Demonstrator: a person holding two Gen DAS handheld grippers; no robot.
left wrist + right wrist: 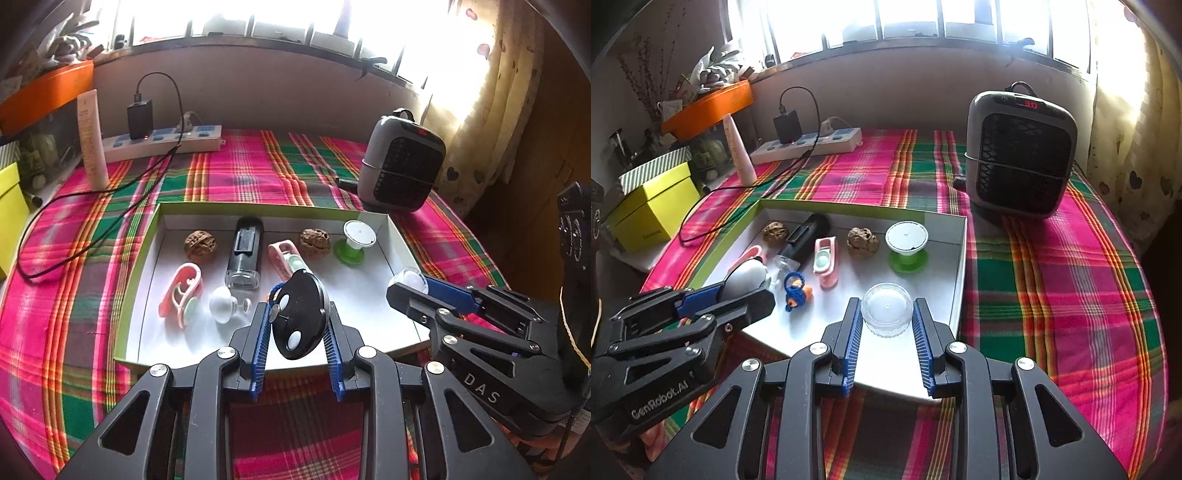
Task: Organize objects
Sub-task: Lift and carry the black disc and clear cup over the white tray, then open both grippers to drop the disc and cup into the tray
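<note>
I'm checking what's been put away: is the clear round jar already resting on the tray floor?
No, the clear round jar is clamped between the right tool's blue fingers, held above the tray.

Left wrist: rides the left gripper (295,332), looks steeply down and forward at the tray (400,243) from close above its near edge, window behind.
Right wrist: same tilt, set further right, close above the tray (962,254) corner.
Shared: tray, heater (400,162), power strip (809,142), plaid cloth (1052,295); each sees the other gripper.
</note>
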